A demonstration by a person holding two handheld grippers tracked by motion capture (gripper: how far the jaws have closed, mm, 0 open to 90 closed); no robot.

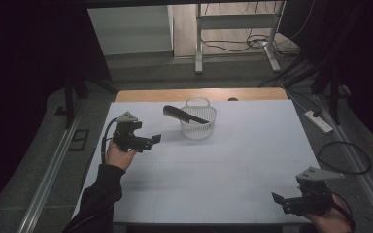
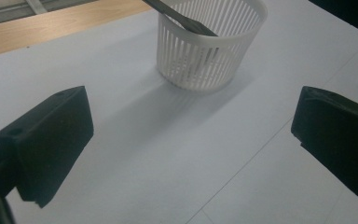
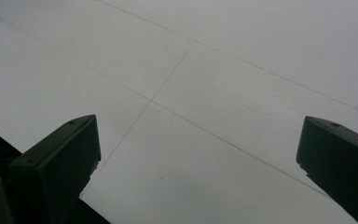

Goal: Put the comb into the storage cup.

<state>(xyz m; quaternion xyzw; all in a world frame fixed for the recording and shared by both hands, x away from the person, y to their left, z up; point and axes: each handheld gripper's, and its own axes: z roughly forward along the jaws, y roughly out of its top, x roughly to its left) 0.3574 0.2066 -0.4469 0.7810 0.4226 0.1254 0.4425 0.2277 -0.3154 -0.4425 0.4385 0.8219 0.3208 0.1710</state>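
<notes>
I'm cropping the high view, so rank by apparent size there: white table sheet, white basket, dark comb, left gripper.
1. white table sheet
2. white basket and left gripper: look alike, unranked
3. dark comb, partly inside the basket

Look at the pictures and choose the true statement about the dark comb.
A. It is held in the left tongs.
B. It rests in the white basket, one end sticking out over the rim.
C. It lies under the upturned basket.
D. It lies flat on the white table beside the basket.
B: the comb slants across the white basket, one end inside and the other jutting past the rim; both tongs are open and empty.
</notes>
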